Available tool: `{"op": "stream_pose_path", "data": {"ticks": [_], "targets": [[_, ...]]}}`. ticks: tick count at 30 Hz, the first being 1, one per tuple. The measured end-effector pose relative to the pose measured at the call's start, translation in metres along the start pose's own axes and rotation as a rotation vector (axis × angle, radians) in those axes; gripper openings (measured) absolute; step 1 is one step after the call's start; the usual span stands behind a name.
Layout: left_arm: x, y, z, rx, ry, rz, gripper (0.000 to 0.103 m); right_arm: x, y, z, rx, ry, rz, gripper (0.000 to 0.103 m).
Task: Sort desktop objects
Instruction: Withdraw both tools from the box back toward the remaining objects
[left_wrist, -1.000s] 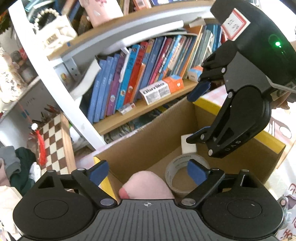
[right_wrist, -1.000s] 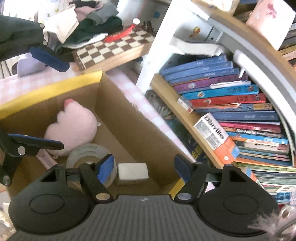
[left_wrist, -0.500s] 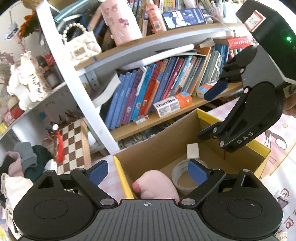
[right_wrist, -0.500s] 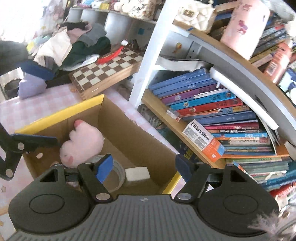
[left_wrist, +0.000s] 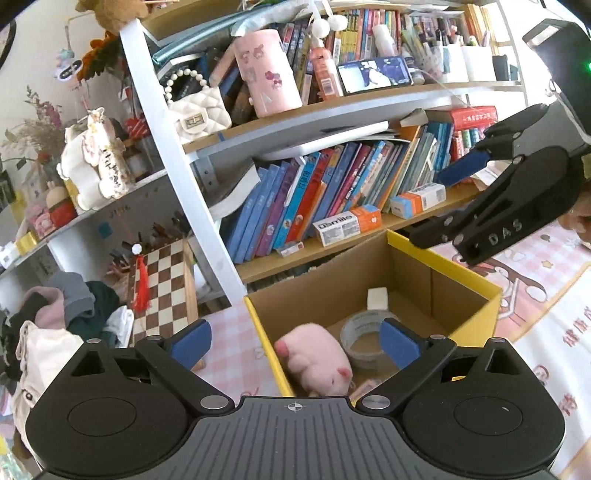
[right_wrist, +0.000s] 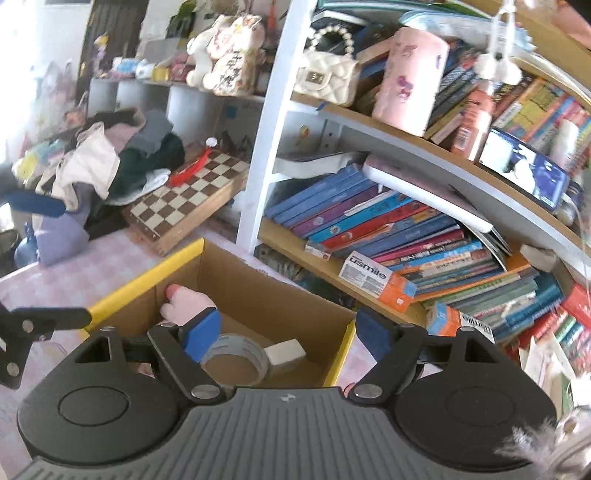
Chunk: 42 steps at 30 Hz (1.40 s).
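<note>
Both grippers, left (left_wrist: 295, 341) & right (right_wrist: 286, 330), were wide open, holding nothing, above cardboard box (left_wrist: 476, 291) w/ pink plush (left_wrist: 314, 356), tape roll (left_wrist: 364, 341), white block (left_wrist: 376, 298).

In the left wrist view, the left hand-held gripper (left_wrist: 294, 343) covers the near end of the cardboard box (left_wrist: 410, 269), so its front wall and part of its floor are out of sight. The pink plush toy (left_wrist: 314, 358) is cut across its lower edge by the same housing, and the tape roll (left_wrist: 364, 341) is partly behind the right finger pad.

In the right wrist view, the right hand-held gripper (right_wrist: 286, 332) conceals most of the plush toy and the near rim of the tape roll. The white block (right_wrist: 286, 350) is too small to identify. Book spines on the shelf (right_wrist: 388, 229) are blurred and mostly unreadable.
</note>
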<state>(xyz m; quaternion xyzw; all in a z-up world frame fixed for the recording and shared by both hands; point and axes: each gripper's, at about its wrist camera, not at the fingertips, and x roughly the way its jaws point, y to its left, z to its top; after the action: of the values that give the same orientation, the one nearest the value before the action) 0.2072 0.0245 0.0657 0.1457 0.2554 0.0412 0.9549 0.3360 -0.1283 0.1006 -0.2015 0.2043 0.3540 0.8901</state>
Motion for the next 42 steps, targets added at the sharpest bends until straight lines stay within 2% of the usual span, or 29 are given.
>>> {"op": "stream_pose_path", "data": {"ticks": [8, 18, 23, 37, 42], "targets": [[-0.03, 0.009, -0.019, -0.032, -0.027, 0.0, 0.1, -0.041, 0.016, -0.019, 0.08, -0.039, -0.069, 0.083], [-0.061, 0.014, -0.043, -0.067, -0.045, -0.002, 0.1, -0.073, 0.038, -0.051, 0.125, -0.017, -0.125, 0.084], [-0.07, 0.011, -0.055, -0.12, -0.044, -0.004, 0.103, -0.09, 0.045, -0.062, 0.132, -0.02, -0.157, 0.086], [-0.092, 0.001, -0.08, -0.122, -0.046, -0.008, 0.103, -0.117, 0.061, -0.106, 0.162, 0.035, -0.22, 0.089], [-0.098, -0.004, -0.089, -0.209, -0.053, 0.014, 0.103, -0.12, 0.065, -0.119, 0.205, 0.042, -0.236, 0.09]]}}
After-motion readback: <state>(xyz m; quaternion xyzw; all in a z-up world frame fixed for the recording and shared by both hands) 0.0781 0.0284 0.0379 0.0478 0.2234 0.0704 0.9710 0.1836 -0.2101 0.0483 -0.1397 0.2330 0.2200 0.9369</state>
